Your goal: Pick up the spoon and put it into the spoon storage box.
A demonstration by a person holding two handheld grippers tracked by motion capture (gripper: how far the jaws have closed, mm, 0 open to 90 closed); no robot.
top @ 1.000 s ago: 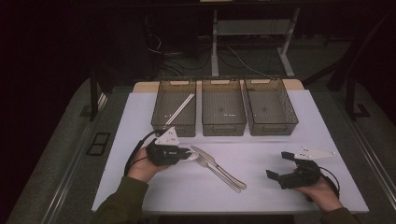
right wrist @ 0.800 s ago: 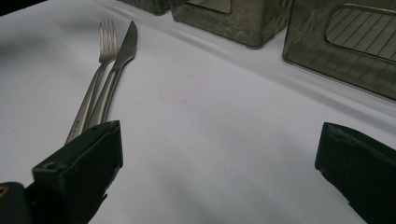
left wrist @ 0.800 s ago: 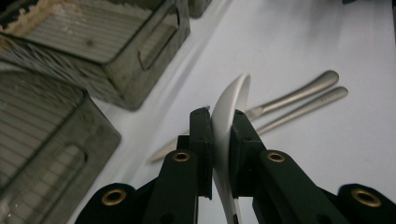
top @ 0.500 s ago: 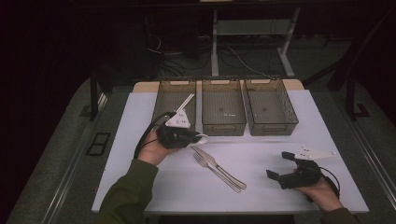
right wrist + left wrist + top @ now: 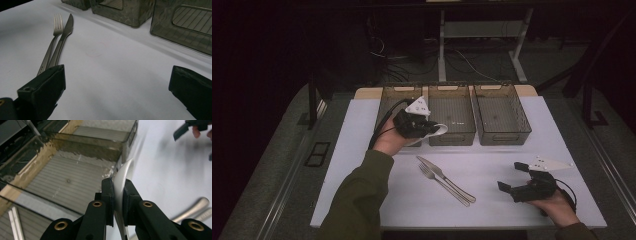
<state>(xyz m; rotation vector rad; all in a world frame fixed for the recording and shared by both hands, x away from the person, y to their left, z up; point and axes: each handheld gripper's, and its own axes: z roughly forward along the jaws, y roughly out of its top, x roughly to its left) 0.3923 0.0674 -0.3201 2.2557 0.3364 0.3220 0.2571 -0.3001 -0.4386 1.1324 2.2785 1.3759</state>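
Observation:
My left gripper (image 5: 428, 128) is shut on a white spoon (image 5: 441, 131) and hangs over the front edge of the left and middle bins. In the left gripper view the jaws (image 5: 117, 192) pinch the spoon (image 5: 123, 172) edge-on, above the middle bin (image 5: 62, 185). A metal fork (image 5: 438, 180) and knife (image 5: 447, 177) lie side by side on the white mat. My right gripper (image 5: 511, 176) rests open at the front right, with nothing between its fingers. The right gripper view has the gripper (image 5: 117, 87) facing the fork (image 5: 56, 27) and knife (image 5: 66, 30).
Three dark see-through bins stand in a row at the back: left (image 5: 394, 100), middle (image 5: 452, 112), right (image 5: 502, 112). Pale sticks (image 5: 12, 217) lie in the left bin. The white mat (image 5: 362, 150) covers the table; cables and a desk frame sit beyond it.
My left gripper has lifted from the mat beside the fork and knife and carried the white spoon up and away to the bins. The right gripper has stayed put.

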